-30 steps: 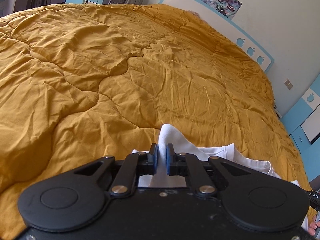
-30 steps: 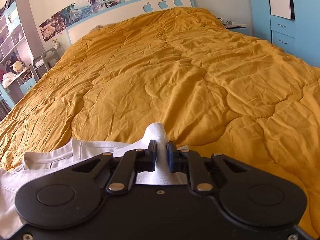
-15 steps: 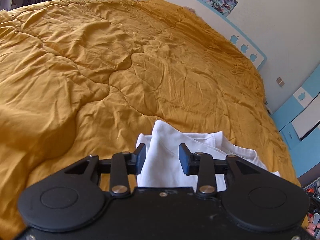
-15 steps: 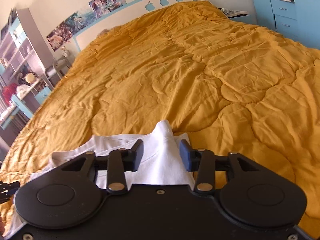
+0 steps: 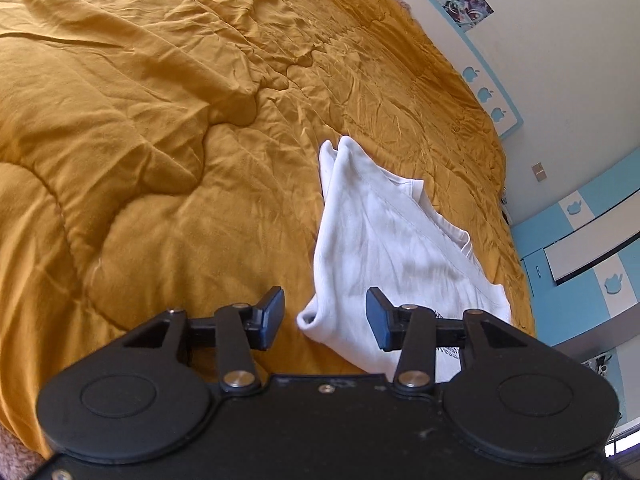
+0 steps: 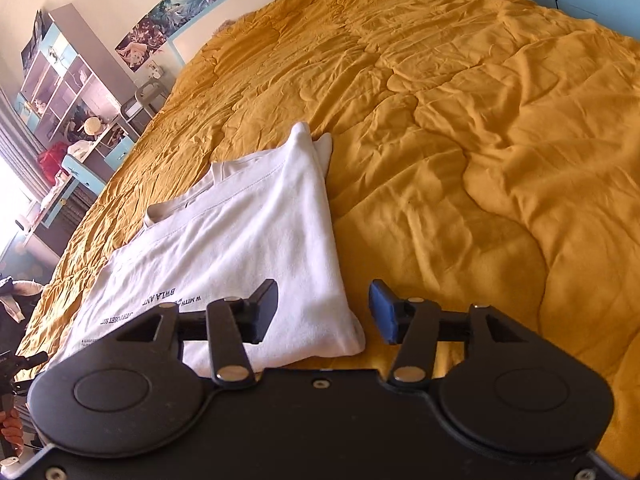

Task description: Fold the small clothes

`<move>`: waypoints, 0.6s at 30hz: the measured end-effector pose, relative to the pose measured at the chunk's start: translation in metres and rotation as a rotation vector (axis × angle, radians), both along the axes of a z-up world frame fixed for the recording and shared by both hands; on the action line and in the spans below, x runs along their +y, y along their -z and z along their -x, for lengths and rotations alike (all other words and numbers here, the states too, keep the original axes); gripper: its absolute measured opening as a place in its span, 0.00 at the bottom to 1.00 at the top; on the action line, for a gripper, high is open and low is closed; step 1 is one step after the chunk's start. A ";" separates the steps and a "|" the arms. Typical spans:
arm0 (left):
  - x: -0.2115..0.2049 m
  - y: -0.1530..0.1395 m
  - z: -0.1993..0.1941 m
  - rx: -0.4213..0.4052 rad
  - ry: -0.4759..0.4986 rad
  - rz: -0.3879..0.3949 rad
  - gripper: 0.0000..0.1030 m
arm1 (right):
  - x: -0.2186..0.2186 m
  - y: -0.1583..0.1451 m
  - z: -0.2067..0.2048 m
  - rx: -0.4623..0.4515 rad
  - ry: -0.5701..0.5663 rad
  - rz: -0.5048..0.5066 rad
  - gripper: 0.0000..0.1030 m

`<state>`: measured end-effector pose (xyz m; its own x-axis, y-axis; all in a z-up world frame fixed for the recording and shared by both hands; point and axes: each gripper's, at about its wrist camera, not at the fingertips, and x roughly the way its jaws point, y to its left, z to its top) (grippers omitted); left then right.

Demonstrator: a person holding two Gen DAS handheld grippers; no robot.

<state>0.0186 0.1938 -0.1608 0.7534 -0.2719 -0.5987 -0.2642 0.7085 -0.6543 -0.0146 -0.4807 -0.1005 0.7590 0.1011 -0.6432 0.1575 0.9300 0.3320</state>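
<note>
White cotton shirt (image 5: 384,240) lying folded on mustard quilt (image 5: 140,140), near the bed's front edge. Seen from the left wrist view: left gripper (image 5: 325,318) low over the near end of the shirt, jaws apart and opening wider, pads touching nothing; shirt's rolled left corner lying below and between them, free of both pads. Two peaked cloth tips standing up at the far end of the fold, a collar edge showing to their right. Seen from the right wrist view: right gripper (image 6: 323,312) jaws spread, pinching nothing; shirt (image 6: 240,240) reaching under the left pad, its rounded right corner lying on the quilt (image 6: 480,140) in the gap, clear of the right pad. Black printed lettering, upside down, along the shirt's near left part; too small to read fully. Same twin tips rising at the far end, collar to their left. Shelf unit (image 6: 60,92) with toys and boxes against the wall at left, posters (image 6: 168,20) above the headboard. Blue cabinet (image 5: 580,240) at right in the left wrist view. Part of a hand (image 6: 10,428) at the lower left edge.
</note>
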 end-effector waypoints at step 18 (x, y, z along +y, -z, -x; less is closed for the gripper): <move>-0.001 -0.005 -0.001 -0.031 0.007 0.005 0.07 | 0.012 -0.020 0.017 -0.002 0.021 0.110 0.03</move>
<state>0.0196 0.1926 -0.1555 0.7697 -0.2803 -0.5735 -0.2385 0.7072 -0.6656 -0.0317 -0.4692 -0.0807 0.7614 0.0140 -0.6481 0.1765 0.9575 0.2280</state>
